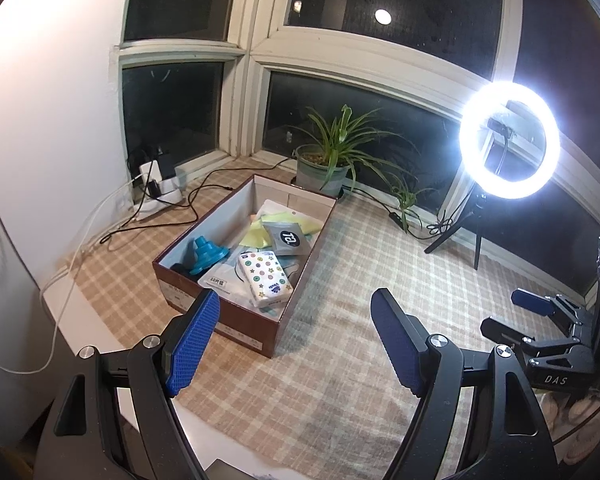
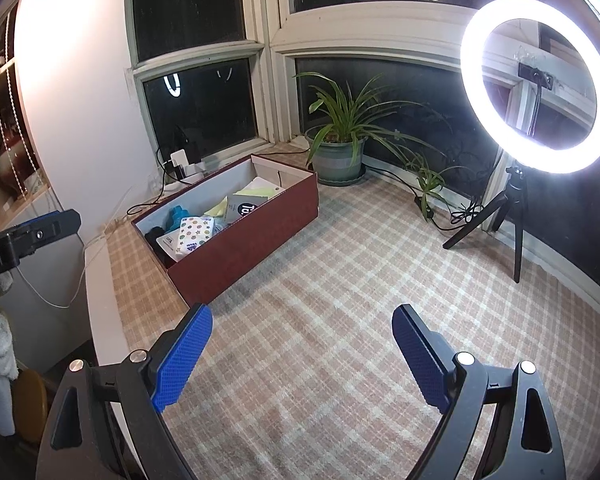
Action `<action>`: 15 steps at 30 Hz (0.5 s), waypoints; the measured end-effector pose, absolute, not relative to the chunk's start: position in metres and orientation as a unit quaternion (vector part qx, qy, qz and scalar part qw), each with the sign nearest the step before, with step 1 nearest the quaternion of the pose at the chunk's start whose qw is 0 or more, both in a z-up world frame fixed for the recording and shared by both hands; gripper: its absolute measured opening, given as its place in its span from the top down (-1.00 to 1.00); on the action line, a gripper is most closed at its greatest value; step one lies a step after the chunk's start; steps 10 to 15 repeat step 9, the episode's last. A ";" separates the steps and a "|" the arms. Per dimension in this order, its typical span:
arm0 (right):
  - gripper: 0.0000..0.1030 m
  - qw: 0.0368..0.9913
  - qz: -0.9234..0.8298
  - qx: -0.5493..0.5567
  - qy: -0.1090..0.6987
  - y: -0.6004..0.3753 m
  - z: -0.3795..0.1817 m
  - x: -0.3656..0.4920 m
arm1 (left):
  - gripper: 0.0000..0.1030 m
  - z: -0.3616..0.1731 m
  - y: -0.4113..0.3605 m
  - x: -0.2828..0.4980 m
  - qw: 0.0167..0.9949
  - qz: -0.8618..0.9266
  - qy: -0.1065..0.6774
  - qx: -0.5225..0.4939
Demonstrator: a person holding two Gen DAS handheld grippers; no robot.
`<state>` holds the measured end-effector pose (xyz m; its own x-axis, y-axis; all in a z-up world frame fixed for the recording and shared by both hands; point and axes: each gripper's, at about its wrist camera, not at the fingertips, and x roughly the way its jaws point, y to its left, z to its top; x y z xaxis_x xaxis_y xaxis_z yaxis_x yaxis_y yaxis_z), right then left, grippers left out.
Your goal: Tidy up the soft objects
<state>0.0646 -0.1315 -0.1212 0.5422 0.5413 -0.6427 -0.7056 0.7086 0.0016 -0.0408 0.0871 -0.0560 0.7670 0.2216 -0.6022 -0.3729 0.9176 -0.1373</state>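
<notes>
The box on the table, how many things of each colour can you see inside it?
In the box, going by what shows:
Blue: 1, a funnel-shaped thing
Grey: 1, a packet
White with coloured dots: 1, a tissue pack
Yellow-green: 1, a soft sheet
White: 1, a flat pouch
Black: 1, hard to make out
Total: 6

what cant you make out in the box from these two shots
- Dark item at the box's near left corner: right view, in shadow; left view, mostly behind the wall.
- Pouch print: too small in both views.
- Lower layers: covered by the tissue pack, grey packet and yellow cloth.
</notes>
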 end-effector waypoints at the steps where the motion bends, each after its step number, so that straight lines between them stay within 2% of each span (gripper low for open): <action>1: -0.73 0.868 0.358 -0.130 0.317 -0.132 -0.122 0.064 | -0.52 -0.056 0.086 -0.041 0.932 0.160 0.300 -0.124; 15: -0.73 0.869 0.351 -0.127 0.325 -0.136 -0.126 0.070 | -0.58 -0.057 0.081 -0.036 0.933 0.157 0.305 -0.112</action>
